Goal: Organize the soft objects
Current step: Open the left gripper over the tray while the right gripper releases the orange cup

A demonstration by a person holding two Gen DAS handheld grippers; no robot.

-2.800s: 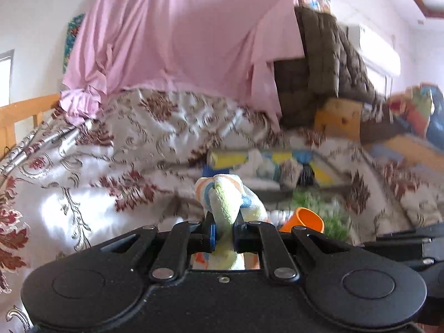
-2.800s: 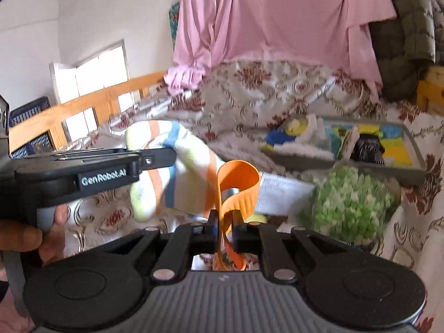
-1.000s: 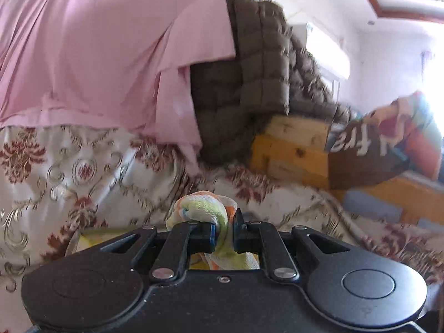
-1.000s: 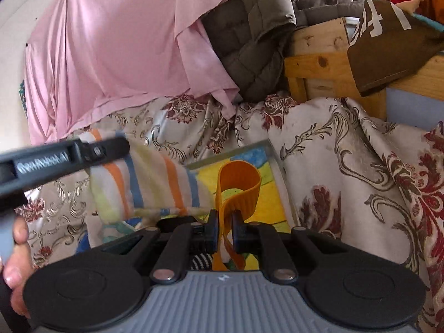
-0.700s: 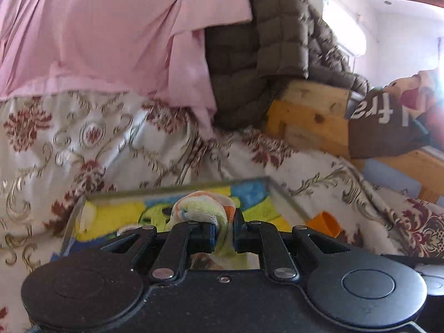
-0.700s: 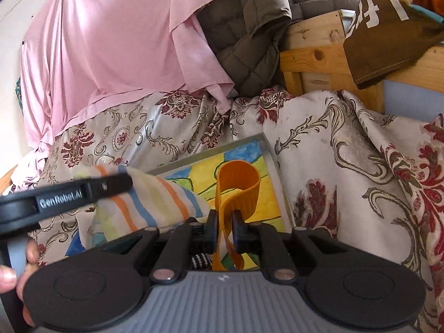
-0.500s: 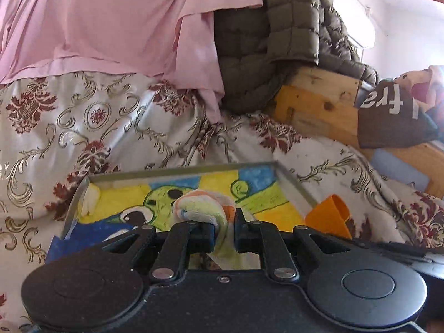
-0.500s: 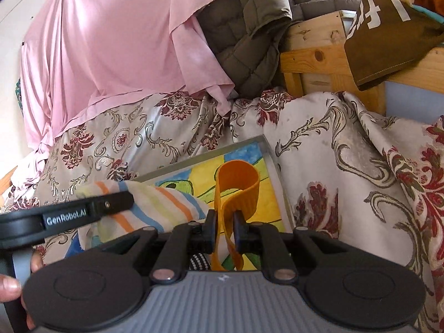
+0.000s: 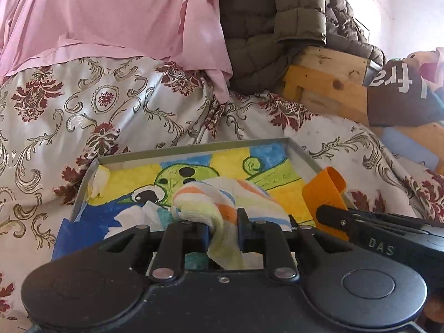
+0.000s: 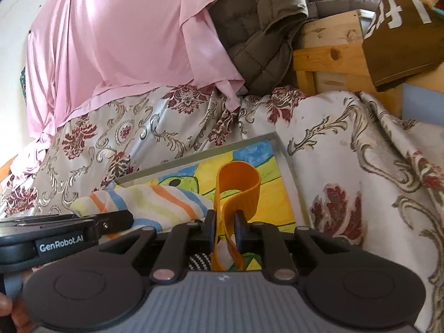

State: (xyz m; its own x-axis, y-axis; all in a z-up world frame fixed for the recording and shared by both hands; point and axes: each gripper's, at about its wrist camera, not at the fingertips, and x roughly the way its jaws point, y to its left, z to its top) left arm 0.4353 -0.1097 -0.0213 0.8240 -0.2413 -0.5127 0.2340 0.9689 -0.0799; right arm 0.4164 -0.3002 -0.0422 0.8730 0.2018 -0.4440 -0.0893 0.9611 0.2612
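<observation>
My left gripper (image 9: 222, 229) has its fingers (image 9: 204, 231) closed on the striped sock (image 9: 222, 197), pinching a bunched fold; the rest of the sock droops forward over the near part of the tray (image 9: 194, 149). My right gripper (image 10: 224, 231) has its fingers (image 10: 239, 231) closed on the orange silicone strip (image 10: 238, 186), which curls upward in a loop above them, over the tray's right half. The two grippers sit side by side, left one nearer the tray's middle. The tray, with a painted cartoon floor, rests on the floral bedspread (image 9: 125, 105); a pale yellowish soft item (image 9: 98, 181) lies in its far-left corner and some white material (image 9: 136, 216) at its near side, partly hidden. Behind, a pink sheet (image 9: 111, 14) and a quilted jacket (image 9: 272, 27) hang over the wooden frame (image 9: 327, 83). I judge both items brought to the tray but neither released; setting them down remains. Whether further soft objects wait elsewhere I cannot tell.
</observation>
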